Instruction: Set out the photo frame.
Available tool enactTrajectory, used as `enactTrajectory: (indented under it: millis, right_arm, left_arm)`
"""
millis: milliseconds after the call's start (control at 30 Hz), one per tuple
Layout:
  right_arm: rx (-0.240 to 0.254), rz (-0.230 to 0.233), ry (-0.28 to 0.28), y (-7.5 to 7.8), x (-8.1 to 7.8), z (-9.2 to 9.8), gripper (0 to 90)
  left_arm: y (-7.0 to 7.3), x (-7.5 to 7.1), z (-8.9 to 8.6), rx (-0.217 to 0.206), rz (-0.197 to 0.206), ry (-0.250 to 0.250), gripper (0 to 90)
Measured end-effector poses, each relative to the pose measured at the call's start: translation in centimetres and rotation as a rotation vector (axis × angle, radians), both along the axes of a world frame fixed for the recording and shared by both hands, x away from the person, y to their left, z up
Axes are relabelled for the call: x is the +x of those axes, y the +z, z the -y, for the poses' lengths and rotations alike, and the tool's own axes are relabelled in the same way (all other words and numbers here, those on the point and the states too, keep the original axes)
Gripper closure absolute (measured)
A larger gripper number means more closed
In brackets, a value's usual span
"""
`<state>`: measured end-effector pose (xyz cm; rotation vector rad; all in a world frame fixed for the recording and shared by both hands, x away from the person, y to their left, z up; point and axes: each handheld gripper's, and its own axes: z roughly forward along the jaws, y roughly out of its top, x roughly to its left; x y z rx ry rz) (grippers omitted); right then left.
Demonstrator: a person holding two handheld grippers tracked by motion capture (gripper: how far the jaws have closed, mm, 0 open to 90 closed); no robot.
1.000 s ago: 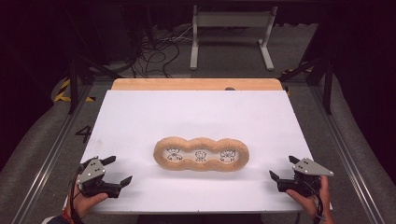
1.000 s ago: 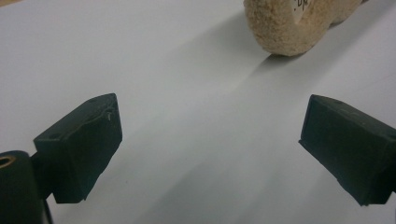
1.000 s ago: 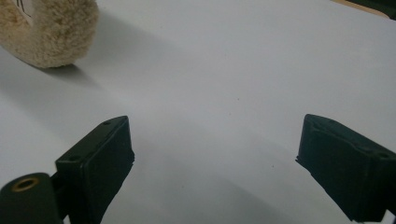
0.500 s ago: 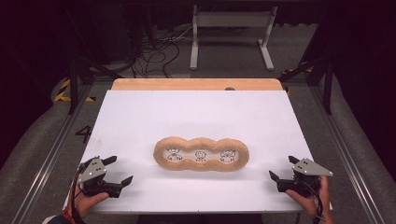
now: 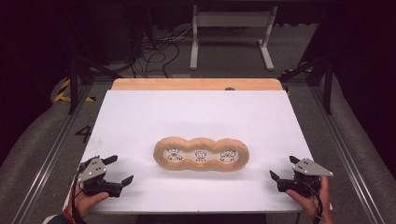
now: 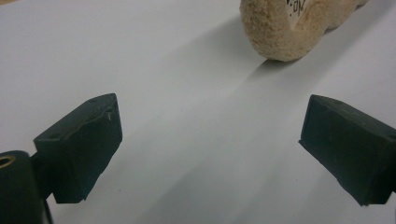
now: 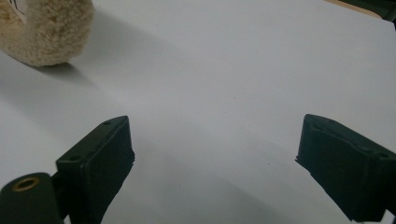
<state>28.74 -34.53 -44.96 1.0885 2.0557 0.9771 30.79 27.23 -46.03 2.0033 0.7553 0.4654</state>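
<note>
Fleecy tan three-hole pad (image 5: 201, 153) mid white table (image 5: 140, 116), untouched | left gripper (image 5: 116, 170) jaws wide, empty, well left | right gripper (image 5: 281, 169) wide, empty, well right | progress: nothing grasped, reach and pickup all left

High cam sits above near edge, looks fwd and down over whole table (image 5: 140, 116). Each gripper cam rides low, close to the surface, aimed inward across it. All three share the fuzzy ring (image 5: 201, 153) (image 6: 285, 28) (image 7: 46, 32) at mid-table.
</note>
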Motion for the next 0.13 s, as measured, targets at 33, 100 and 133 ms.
enactTrajectory:
  millis: [33,100,133]
  right_arm:
    - [0.003,0.000,-0.003,0.01,0.00,0.04,10.1]
    - [0.010,0.000,-0.008,-0.02,0.06,0.12,10.1]
    - [0.006,0.001,-0.007,-0.05,0.09,0.17,10.1]
  left_arm:
    - [-0.07,0.04,0.05,-0.001,-0.003,0.001,5.9]
    - [-0.10,0.11,0.11,0.008,-0.008,0.000,5.9]
    - [-0.10,0.15,0.15,0.011,-0.009,0.000,5.9]
